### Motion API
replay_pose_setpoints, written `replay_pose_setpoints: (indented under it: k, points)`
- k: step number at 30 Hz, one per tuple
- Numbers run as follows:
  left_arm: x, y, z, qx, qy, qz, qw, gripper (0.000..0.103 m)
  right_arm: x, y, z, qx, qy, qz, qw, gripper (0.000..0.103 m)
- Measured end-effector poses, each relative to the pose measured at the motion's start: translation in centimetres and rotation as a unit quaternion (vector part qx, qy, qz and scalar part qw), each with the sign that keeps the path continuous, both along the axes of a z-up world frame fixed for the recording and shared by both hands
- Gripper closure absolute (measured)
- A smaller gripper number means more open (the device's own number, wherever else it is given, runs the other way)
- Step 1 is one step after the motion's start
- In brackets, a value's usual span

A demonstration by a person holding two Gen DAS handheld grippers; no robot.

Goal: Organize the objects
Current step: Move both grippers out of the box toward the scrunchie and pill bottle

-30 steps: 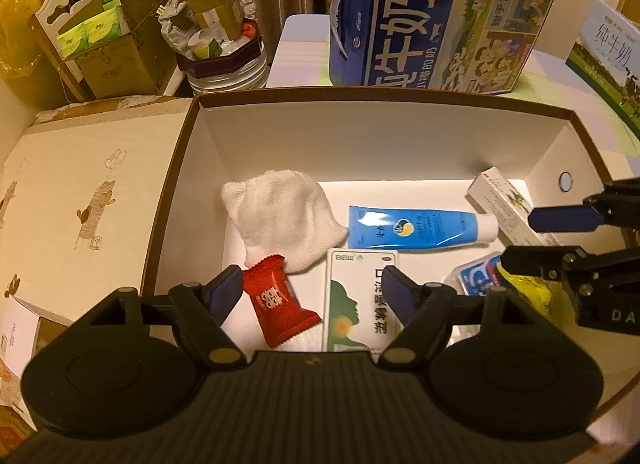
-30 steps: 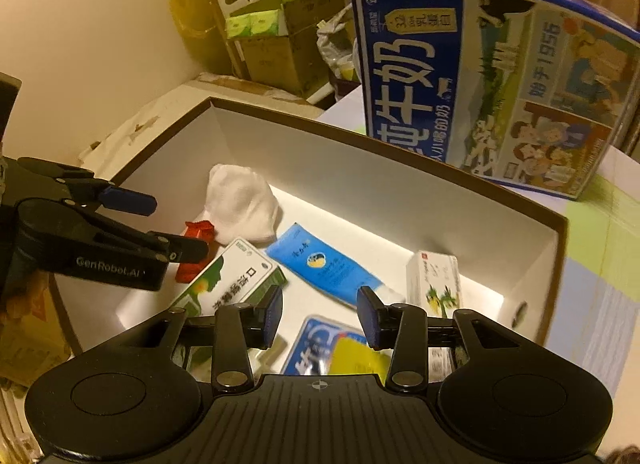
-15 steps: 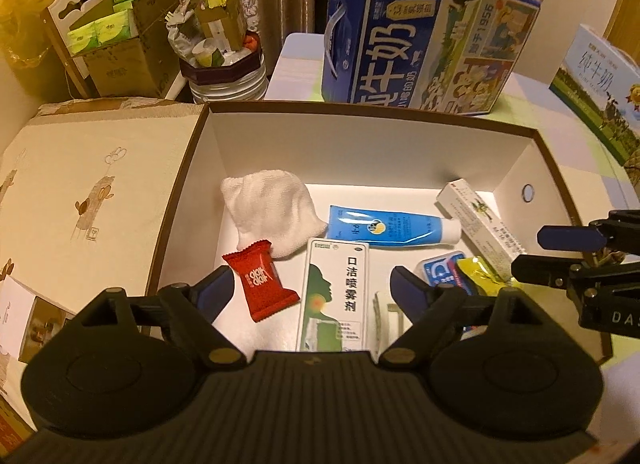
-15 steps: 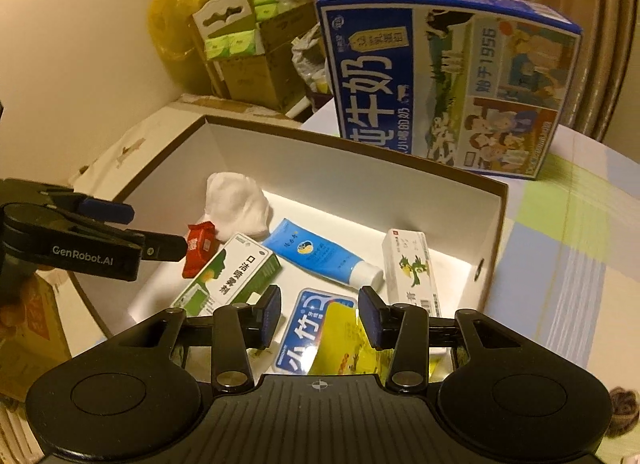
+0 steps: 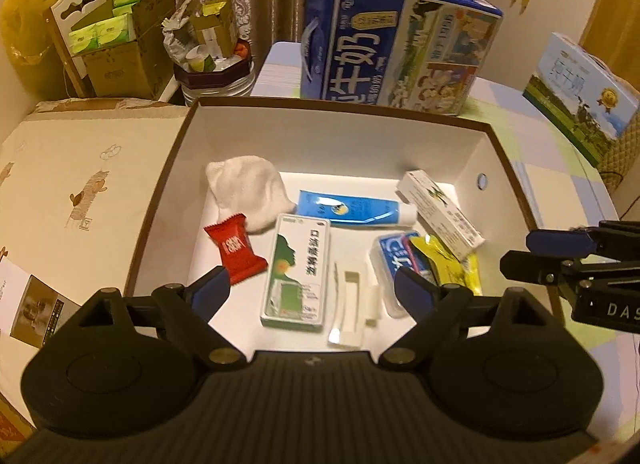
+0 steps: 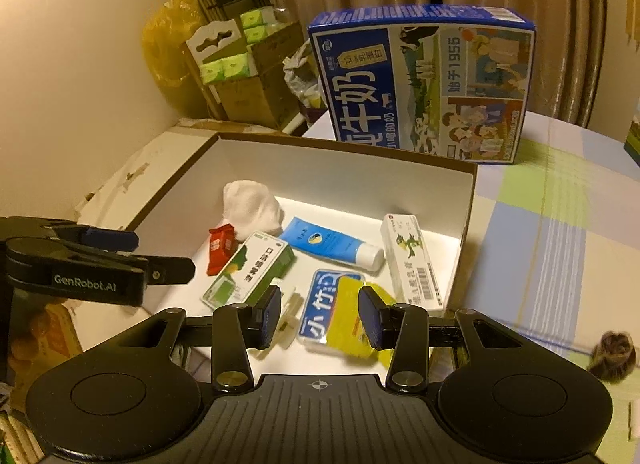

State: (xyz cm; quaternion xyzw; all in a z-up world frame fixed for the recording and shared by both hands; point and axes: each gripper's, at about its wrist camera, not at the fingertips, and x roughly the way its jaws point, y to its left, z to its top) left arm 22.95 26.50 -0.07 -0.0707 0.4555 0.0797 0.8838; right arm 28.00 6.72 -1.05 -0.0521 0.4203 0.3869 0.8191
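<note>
Above the brown-rimmed white cardboard box (image 5: 160, 200), both hand-held grippers had risen clear, left (image 5: 312, 288) and right (image 6: 319, 316) alike spread wide and empty. Every item, from white cloth (image 5: 248, 188) to blue tube (image 5: 352, 210), lay inside; sorting looked nearly finished.

Both tools are matte black plastic with a ribbed central deck, a round disc moulded on either side and brass-coloured pivot screws at the base of each finger. The left gripper (image 5: 310, 290) has dark blue pads and "GenRobot.AI" in white on its flank; the right gripper (image 6: 318, 314) has blue pads (image 6: 269, 314) and white letters "DAS"
</note>
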Motion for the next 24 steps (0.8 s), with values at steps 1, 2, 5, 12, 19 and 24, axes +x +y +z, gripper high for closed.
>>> replay_pose_setpoints:
  k: [1,2,5,12,19,24]
  points:
    - [-0.2,-0.3,0.1,0.000,0.000,-0.002,1.0000,0.016,-0.3,-0.2,0.1,0.001,0.001,-0.001,1.000,0.063]
    - [-0.5,-0.5,0.2,0.000,0.000,-0.003,1.0000,0.016,-0.6,-0.5,0.2,0.001,0.003,-0.002,1.000,0.063]
    - [-1.2,-1.3,0.4,0.001,-0.002,-0.006,1.0000,0.016,-1.4,-1.3,0.5,0.004,0.004,-0.005,1.000,0.063]
    - [-2.4,-3.6,0.7,0.003,-0.001,-0.020,0.9998,0.016,-3.0,-3.2,0.9,0.009,0.008,-0.015,1.000,0.063]
    - [-3.1,-6.1,1.1,0.001,-0.005,-0.035,0.9994,0.016,-4.0,-5.3,1.7,0.013,0.006,-0.025,1.000,0.063]
    - [-3.5,-8.2,0.8,-0.001,0.001,-0.049,0.9988,0.016,-4.7,-7.4,1.8,0.014,0.013,-0.036,0.999,0.063]
